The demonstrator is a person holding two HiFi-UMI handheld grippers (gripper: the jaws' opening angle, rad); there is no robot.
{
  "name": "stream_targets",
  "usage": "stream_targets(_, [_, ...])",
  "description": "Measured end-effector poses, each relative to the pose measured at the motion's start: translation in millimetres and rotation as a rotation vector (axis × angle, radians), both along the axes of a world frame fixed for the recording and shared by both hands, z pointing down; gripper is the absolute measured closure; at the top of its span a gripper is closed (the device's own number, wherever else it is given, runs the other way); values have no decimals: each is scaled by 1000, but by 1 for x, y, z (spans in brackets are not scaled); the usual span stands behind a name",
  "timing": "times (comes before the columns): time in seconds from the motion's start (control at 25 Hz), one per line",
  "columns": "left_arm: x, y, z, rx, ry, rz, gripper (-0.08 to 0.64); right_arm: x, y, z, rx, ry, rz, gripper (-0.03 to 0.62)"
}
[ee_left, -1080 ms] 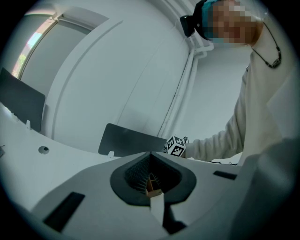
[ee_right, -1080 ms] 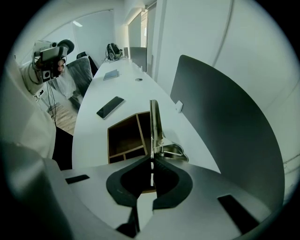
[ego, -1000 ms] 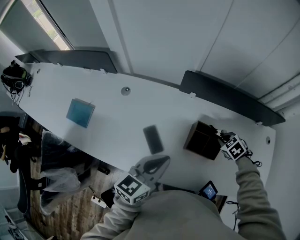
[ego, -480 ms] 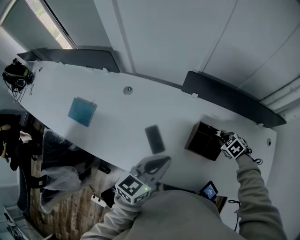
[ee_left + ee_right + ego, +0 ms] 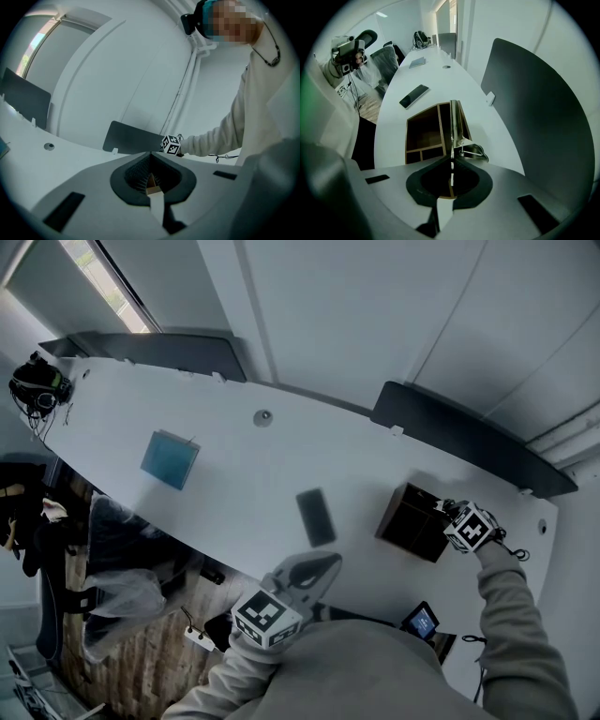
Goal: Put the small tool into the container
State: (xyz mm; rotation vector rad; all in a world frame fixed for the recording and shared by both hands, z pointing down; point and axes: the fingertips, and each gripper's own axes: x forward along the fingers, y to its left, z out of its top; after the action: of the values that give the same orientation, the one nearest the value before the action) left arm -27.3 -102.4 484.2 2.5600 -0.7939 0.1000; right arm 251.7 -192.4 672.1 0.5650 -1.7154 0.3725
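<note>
The container [image 5: 411, 521] is a dark box with wooden compartments [image 5: 423, 132], standing on the white table [image 5: 234, 474] at the right. My right gripper [image 5: 444, 511] points steeply down at the box's right edge. It is shut [image 5: 452, 158] on the small tool [image 5: 453, 123], a thin metal piece with a looped part [image 5: 476, 151]. The tool reaches out over the box's right-hand compartment. My left gripper [image 5: 327, 562] hovers at the table's near edge, shut [image 5: 151, 157], with nothing seen in it.
A black phone [image 5: 316, 517] lies on the table left of the box. A blue square pad [image 5: 170, 458] lies further left. A round grommet [image 5: 263, 416] and dark divider panels [image 5: 469, 439] line the far edge. Headphones [image 5: 36, 388] sit at the far left end.
The right gripper's marker cube has turned slightly beside the container. The left gripper has kept still. The head view itself has shifted a little.
</note>
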Motion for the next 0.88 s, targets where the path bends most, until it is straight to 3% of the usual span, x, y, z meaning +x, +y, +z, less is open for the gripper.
stream_targets(0.88, [-5, -5, 3, -7, 5, -26, 565, -9, -4, 11, -97, -41, 10, 569])
